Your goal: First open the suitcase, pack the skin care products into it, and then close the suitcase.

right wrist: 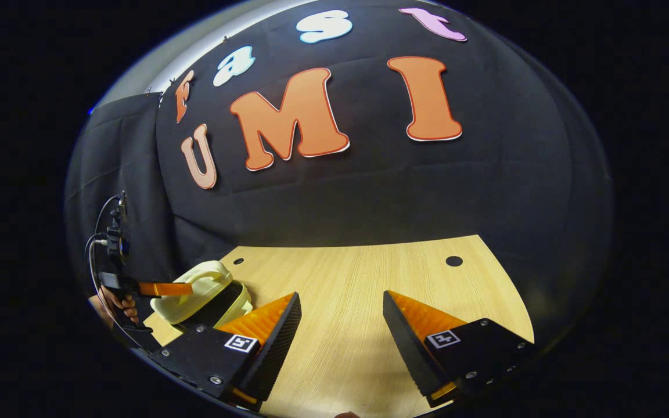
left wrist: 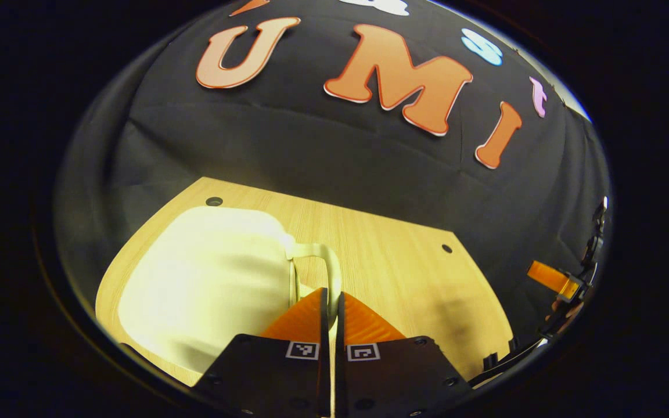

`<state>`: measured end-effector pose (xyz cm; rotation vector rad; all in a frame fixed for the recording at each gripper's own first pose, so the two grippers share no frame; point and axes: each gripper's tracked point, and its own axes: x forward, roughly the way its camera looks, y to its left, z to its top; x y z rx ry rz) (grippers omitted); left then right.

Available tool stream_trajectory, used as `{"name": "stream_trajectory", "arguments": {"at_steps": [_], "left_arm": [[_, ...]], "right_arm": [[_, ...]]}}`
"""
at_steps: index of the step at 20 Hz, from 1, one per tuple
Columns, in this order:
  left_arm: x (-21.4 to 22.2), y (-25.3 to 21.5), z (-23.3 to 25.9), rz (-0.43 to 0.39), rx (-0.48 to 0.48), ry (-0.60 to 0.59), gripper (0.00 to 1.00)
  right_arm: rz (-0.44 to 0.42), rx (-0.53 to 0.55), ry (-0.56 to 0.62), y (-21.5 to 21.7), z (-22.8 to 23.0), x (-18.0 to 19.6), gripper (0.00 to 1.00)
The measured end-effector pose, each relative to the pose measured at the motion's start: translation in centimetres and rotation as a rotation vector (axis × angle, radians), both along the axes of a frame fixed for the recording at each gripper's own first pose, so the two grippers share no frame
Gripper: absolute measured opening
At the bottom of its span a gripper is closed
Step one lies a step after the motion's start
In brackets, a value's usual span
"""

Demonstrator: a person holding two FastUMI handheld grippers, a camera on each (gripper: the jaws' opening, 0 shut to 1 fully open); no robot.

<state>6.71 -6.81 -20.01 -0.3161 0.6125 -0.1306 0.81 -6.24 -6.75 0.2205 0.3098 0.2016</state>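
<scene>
- The suitcase [left wrist: 207, 278], a pale cream hard case, lies on the wooden counter [left wrist: 392, 261] toward its left side in the left gripper view.
- In the right gripper view the suitcase [right wrist: 201, 290] sits at the counter's far left corner, its lid lifted a little so that a dark gap shows beneath it.
- The suitcase handle [left wrist: 326, 261] loops out from its side, right at the fingertips of the left gripper [left wrist: 332, 302].
- The left gripper is narrowed to a thin slit, with the handle's loop running into that slit; whether both fingers press on it, I cannot tell.
- In the right gripper view the left gripper [right wrist: 180, 288] reaches to the lid's edge, held by a hand [right wrist: 119, 305].
- The right gripper [right wrist: 340, 307] is spread wide over bare counter [right wrist: 358, 278], holding nothing, well apart from the suitcase.
</scene>
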Motion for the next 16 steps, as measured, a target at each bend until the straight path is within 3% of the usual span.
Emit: {"name": "stream_trajectory", "arguments": {"at_steps": [4, 8, 10, 13, 14, 16], "left_arm": [[-0.5, -2.1, -4.1, -0.048, 0.133, 0.079, 0.03], [-1.1, -3.3, -6.9, -0.118, 0.365, 0.118, 0.07], [-1.1, -4.5, -7.4, -0.165, 0.433, 0.115, 0.16], [-1.3, -9.5, -5.5, -0.228, 0.330, 0.042, 0.18], [-1.4, -11.1, -4.4, -0.244, 0.310, 0.018, 0.34], [-1.9, -13.6, -1.9, -0.267, 0.276, -0.028, 0.42]], "right_arm": [[0.007, -0.002, 0.005, 0.0, -0.3, -0.1, 0.91], [0.014, -0.005, 0.001, 0.0, -0.1, -0.5, 0.91], [0.014, -0.011, -0.001, -0.1, -0.1, -0.6, 0.91], [0.005, -0.024, -0.020, -0.2, 0.2, -0.5, 0.90], [0.002, -0.027, -0.026, -0.2, 0.3, -0.6, 0.91], [-0.007, -0.034, -0.037, 0.0, 0.7, -0.6, 0.90]]}}
